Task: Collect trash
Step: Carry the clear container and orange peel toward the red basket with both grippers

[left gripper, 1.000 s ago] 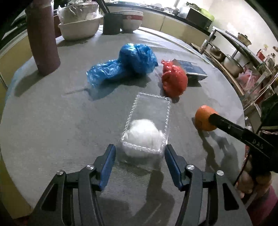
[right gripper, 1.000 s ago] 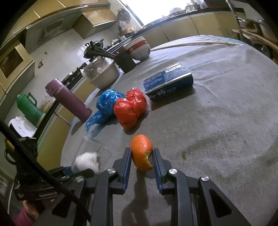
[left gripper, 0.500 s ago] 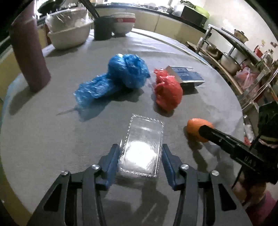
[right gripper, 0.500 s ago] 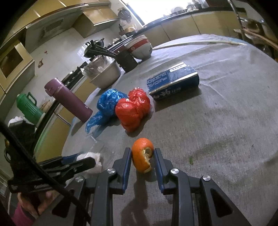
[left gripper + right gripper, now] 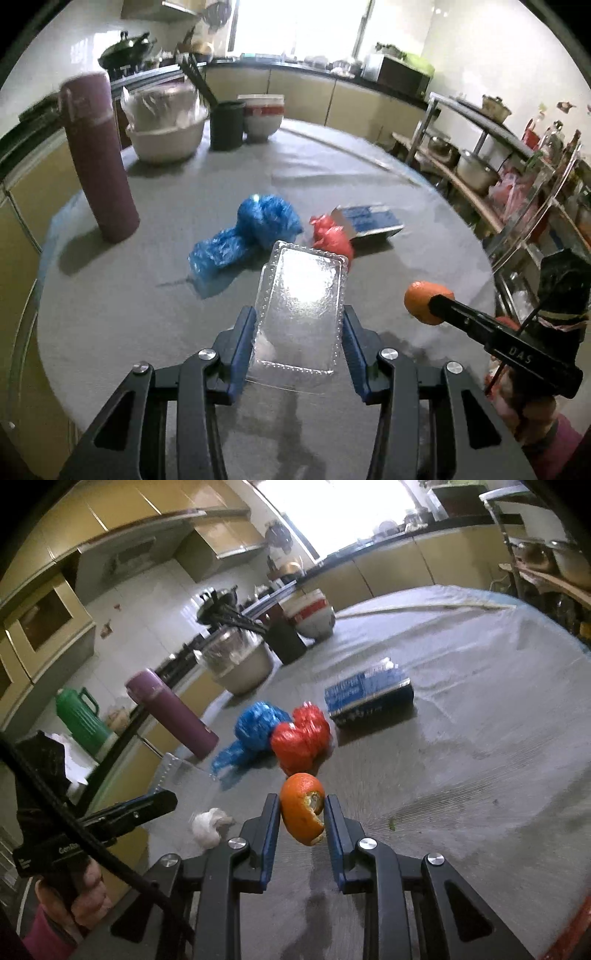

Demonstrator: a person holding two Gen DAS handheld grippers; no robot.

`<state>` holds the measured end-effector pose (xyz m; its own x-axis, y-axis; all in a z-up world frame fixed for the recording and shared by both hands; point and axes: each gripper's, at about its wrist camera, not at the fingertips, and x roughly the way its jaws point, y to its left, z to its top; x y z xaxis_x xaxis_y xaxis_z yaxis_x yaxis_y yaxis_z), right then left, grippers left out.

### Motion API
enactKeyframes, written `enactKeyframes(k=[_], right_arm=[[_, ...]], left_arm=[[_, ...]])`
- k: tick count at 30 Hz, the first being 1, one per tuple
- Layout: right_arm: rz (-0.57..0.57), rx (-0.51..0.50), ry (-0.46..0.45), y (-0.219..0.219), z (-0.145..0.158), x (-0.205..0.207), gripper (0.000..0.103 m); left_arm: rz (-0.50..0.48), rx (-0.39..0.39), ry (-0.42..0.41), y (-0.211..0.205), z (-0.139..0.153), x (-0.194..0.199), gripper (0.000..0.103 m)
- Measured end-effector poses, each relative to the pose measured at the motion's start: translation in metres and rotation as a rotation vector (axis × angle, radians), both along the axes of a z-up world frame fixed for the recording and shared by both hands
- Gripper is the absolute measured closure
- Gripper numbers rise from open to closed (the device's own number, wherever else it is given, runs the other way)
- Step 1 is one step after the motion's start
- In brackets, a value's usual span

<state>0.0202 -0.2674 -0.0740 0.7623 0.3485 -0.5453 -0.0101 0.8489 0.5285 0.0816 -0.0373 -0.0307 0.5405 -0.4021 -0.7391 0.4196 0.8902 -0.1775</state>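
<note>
My left gripper (image 5: 298, 318) is shut on a clear plastic container (image 5: 301, 295) and holds it tilted above the grey table (image 5: 110, 314). A white tissue wad (image 5: 209, 827) lies on the table below it, seen only in the right wrist view. The orange peel (image 5: 301, 808) hangs just off the table, my right gripper (image 5: 301, 802) shut on it. In the left wrist view the orange peel (image 5: 424, 302) shows at the right. A crumpled blue bag (image 5: 258, 225), a red bag (image 5: 332, 236) and a blue box (image 5: 369, 219) lie mid-table.
A purple flask (image 5: 98, 155) stands at the left. Stacked bowls (image 5: 166, 129), a black cup (image 5: 227, 125) and a red-and-white bowl (image 5: 262, 118) line the far edge. A metal rack with pots (image 5: 476, 170) stands to the right of the table.
The left jaws closed on the clear container and lifted it, leaving the white wad on the table. The right gripper rose a little with the orange peel.
</note>
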Motion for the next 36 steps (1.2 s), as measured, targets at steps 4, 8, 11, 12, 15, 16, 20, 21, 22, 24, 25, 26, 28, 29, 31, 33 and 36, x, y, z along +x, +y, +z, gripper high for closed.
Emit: enactKeyframes(k=[4, 8, 11, 12, 15, 16, 20, 21, 22, 24, 25, 26, 28, 29, 31, 33, 36], right_arm=[[-0.019, 0.008, -0.039, -0.008, 0.017, -0.021, 0.077], [-0.05, 0.008, -0.073, -0.021, 0.033, -0.044, 0.077], [-0.081, 0.009, -0.094, -0.033, 0.042, -0.063, 0.077], [-0.091, 0.006, -0.099, -0.037, 0.045, -0.07, 0.077], [-0.13, -0.004, -0.116, -0.052, 0.054, -0.093, 0.077], [-0.143, -0.007, -0.12, -0.057, 0.056, -0.102, 0.077], [-0.194, -0.034, -0.126, -0.075, 0.058, -0.134, 0.077], [-0.208, -0.037, -0.125, -0.08, 0.058, -0.142, 0.077], [-0.224, -0.037, -0.124, -0.085, 0.058, -0.149, 0.077], [-0.25, -0.037, -0.125, -0.095, 0.058, -0.161, 0.077], [-0.265, -0.037, -0.125, -0.101, 0.058, -0.167, 0.077], [-0.281, -0.035, -0.125, -0.108, 0.058, -0.174, 0.077], [-0.309, -0.028, -0.124, -0.119, 0.057, -0.185, 0.077], [-0.319, -0.028, -0.124, -0.123, 0.057, -0.19, 0.077], [-0.341, -0.029, -0.123, -0.131, 0.056, -0.2, 0.077], [-0.364, -0.026, -0.121, -0.139, 0.055, -0.211, 0.077], [-0.396, -0.025, -0.119, -0.149, 0.054, -0.225, 0.077]], left_arm=[[0.008, 0.023, -0.044, -0.011, 0.01, -0.016, 0.055], [0.01, 0.091, -0.091, -0.031, 0.015, -0.033, 0.055], [0.002, 0.128, -0.11, -0.043, 0.017, -0.042, 0.055], [-0.003, 0.141, -0.118, -0.048, 0.018, -0.046, 0.055], [-0.016, 0.168, -0.139, -0.06, 0.023, -0.055, 0.055], [-0.021, 0.174, -0.146, -0.064, 0.024, -0.059, 0.055], [-0.046, 0.2, -0.178, -0.084, 0.031, -0.072, 0.055], [-0.052, 0.205, -0.184, -0.087, 0.032, -0.074, 0.055], [-0.061, 0.212, -0.194, -0.093, 0.034, -0.077, 0.055], [-0.086, 0.229, -0.216, -0.107, 0.035, -0.084, 0.055], [-0.097, 0.235, -0.222, -0.113, 0.035, -0.088, 0.055], [-0.109, 0.238, -0.226, -0.12, 0.035, -0.091, 0.055], [-0.131, 0.246, -0.232, -0.131, 0.035, -0.096, 0.055], [-0.144, 0.252, -0.236, -0.137, 0.035, -0.099, 0.055], [-0.163, 0.262, -0.246, -0.147, 0.036, -0.104, 0.055], [-0.179, 0.273, -0.255, -0.157, 0.035, -0.108, 0.055], [-0.211, 0.281, -0.258, -0.171, 0.035, -0.114, 0.055]])
